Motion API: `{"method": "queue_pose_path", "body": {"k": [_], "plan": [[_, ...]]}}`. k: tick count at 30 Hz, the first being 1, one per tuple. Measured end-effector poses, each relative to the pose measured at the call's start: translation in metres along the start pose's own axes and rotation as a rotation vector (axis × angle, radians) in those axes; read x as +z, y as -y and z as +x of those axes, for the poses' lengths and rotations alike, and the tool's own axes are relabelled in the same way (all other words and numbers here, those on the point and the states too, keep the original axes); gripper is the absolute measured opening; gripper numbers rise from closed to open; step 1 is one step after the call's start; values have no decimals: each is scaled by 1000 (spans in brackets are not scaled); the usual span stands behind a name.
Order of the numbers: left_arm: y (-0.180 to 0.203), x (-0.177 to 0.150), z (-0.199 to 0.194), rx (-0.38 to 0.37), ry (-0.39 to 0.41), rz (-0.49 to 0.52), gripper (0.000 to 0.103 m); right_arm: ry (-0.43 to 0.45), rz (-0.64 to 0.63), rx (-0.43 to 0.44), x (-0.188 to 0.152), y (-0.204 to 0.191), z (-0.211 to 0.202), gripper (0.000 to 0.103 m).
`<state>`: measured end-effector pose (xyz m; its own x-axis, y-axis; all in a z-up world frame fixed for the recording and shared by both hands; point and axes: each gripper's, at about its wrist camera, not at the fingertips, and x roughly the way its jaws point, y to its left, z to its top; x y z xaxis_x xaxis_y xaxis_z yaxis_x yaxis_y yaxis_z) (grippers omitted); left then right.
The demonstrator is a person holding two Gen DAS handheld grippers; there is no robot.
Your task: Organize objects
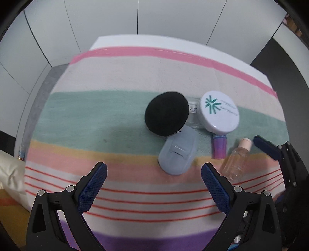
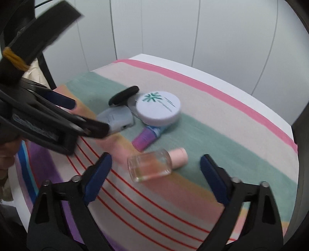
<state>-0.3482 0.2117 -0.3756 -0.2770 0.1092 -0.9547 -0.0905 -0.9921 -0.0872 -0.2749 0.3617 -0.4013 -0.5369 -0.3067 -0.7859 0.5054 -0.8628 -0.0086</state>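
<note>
On the striped cloth (image 1: 115,77) near its right edge: black pad (image 1: 167,114), white jar (image 1: 219,114), grey case (image 1: 178,152), purple tube (image 1: 219,147), clear bottle (image 2: 149,166) | left gripper (image 1: 154,185) open, empty | right gripper (image 2: 156,177) open over bottle, not touching

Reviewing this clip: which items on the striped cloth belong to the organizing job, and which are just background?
Job items:
black round puff
white round compact
pale blue plastic case
purple tube
clear bottle with pink cap

Background:
striped cloth
white wall panels
</note>
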Motion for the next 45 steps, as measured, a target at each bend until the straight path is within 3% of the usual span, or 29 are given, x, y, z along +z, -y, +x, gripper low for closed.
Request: {"method": "queue_pose_path", "body": {"k": [2,5,8,9,10,15,29,38,45], "plan": [[-1,3,7,4,6,-31,97,-25,7,7,-2,0,4,66],[7,3,7,32,60,-26,87,-15,33,11,-8,2,-1,66],[24,0,3,94,105,28,41,-30,73,-17,-13,7,-7,66],[27,-1,2,108,116,28,36,-40,97,-36,-15,10,-9,66],[29,-4,3,140,123,19,37,-50,130,-43,-16,14,-11,66],[30,-8,6,138,123,11,36,-81,272,-38,-21,31,-23,66],[18,4,-25,160,115,20,36,-113,325,-129,-6,42,-49,66],[16,10,-83,194,79,8,36,-186,434,-237,21,67,-118,66],[11,13,-164,173,157,1,36,-163,458,-277,47,63,-186,66]]}}
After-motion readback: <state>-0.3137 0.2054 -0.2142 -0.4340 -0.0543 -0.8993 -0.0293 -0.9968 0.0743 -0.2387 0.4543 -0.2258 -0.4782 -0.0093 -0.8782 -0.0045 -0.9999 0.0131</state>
